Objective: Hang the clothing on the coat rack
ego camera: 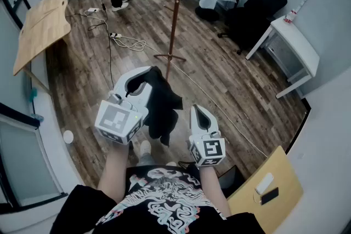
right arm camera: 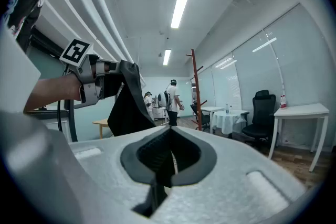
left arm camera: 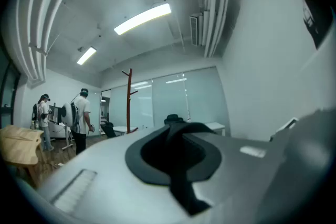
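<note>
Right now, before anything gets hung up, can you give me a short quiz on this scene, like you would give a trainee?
1. Which tongs grip the black garment? A. left tongs B. right tongs C. both
2. True or false: the black garment already hangs on the coat rack.
3. Fill in: the right tongs are ____, with nothing between them.
Key: 1. A. 2. False: it dangles from the left tongs, apart from the coat rack. 3. shut.
</note>
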A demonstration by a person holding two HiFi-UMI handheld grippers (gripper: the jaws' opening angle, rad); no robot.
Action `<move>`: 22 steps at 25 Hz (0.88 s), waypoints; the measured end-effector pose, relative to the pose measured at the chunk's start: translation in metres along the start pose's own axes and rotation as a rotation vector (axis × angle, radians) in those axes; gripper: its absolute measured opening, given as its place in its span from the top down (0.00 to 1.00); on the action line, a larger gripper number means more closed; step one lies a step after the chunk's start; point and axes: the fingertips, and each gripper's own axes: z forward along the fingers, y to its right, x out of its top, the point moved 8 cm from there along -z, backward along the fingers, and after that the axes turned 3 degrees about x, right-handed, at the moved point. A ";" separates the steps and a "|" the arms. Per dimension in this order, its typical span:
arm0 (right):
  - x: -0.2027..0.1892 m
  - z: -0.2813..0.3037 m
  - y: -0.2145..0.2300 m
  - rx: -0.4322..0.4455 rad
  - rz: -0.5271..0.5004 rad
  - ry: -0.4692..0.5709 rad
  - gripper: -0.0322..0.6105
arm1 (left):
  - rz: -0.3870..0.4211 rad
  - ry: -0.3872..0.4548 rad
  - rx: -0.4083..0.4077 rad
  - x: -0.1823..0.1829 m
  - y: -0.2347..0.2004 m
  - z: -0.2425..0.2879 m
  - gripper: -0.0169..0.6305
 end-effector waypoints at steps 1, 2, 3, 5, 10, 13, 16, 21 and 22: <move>-0.006 -0.003 0.001 0.006 -0.001 0.005 0.95 | 0.003 0.003 -0.002 -0.002 0.004 0.000 0.98; -0.010 -0.006 0.002 0.011 -0.002 0.009 0.95 | 0.005 0.006 -0.003 -0.003 0.009 -0.001 0.98; -0.013 -0.008 0.003 0.015 -0.003 0.013 0.95 | 0.006 0.008 -0.003 -0.004 0.012 -0.001 0.98; -0.016 -0.012 0.005 0.016 -0.002 0.016 0.95 | -0.003 0.003 -0.002 -0.003 0.019 0.001 0.98; -0.024 -0.020 0.016 0.023 -0.013 -0.010 0.95 | -0.016 -0.002 -0.018 -0.008 0.034 0.004 0.98; -0.030 -0.022 0.026 0.040 0.004 -0.021 0.95 | -0.042 0.003 -0.026 0.005 0.043 0.008 0.98; -0.039 -0.022 0.034 0.063 -0.013 -0.030 0.95 | -0.044 0.013 -0.039 0.012 0.048 0.009 0.98; -0.044 -0.016 0.046 0.089 -0.001 -0.073 0.70 | -0.040 0.001 -0.040 0.011 0.059 0.006 0.98; -0.044 -0.016 0.045 0.095 -0.009 -0.073 0.70 | -0.040 -0.005 -0.036 0.008 0.061 0.005 0.98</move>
